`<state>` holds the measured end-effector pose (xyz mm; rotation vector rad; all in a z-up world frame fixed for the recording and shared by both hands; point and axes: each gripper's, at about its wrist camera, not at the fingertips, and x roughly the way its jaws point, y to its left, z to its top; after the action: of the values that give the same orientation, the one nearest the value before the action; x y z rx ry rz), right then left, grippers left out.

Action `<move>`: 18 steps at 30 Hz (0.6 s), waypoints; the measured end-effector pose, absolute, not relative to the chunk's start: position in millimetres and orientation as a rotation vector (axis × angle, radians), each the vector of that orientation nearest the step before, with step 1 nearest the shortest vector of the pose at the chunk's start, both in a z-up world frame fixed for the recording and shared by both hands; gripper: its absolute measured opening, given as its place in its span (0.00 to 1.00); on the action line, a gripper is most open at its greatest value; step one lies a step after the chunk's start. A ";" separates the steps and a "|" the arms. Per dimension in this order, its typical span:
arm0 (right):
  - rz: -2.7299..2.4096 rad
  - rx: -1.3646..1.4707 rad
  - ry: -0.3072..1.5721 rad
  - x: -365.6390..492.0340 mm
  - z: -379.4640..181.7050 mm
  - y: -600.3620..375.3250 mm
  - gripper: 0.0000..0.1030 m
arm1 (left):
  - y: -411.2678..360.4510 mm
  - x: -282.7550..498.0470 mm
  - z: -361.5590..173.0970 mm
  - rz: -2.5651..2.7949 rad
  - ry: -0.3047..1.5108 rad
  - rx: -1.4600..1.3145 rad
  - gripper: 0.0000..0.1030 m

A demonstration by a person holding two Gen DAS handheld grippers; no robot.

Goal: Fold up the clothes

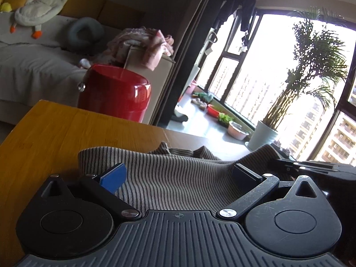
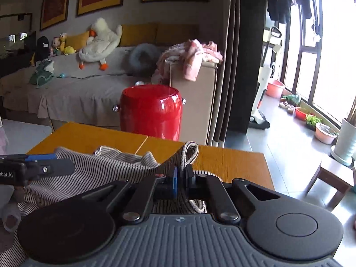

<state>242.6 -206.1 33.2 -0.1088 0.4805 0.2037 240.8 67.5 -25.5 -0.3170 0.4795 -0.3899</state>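
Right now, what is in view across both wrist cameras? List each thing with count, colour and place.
striped garment: one, beige with dark stripes, on the table
table: one, orange wood, under the garment
red drum: one, behind the table
sofa: one, grey cover, back left
plush goose: one, white, on the sofa
pink clothes: one pile, on the sofa arm
potted palm: one, green, by the window
left gripper: jaws open over the garment
right gripper: shut on the garment's edge
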 end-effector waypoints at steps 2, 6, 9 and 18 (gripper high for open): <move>0.193 -0.107 0.505 247.9 27.0 -207.9 0.06 | 67.3 241.2 -25.7 -0.396 0.485 -0.322 1.00; 0.127 -0.082 0.611 259.0 -12.2 -220.1 0.10 | 64.4 245.9 -29.0 -0.397 0.520 -0.310 1.00; 0.116 -0.032 0.616 258.7 -18.5 -230.4 0.12 | 61.1 248.2 -30.9 -0.398 0.534 -0.294 1.00; 0.213 0.120 0.517 242.9 12.1 -235.9 0.31 | 59.6 252.5 -34.1 -0.389 0.552 -0.289 1.00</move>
<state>242.9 -235.9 12.1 0.1204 0.5174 0.2129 252.5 59.6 -34.1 -0.2887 0.5519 -0.3889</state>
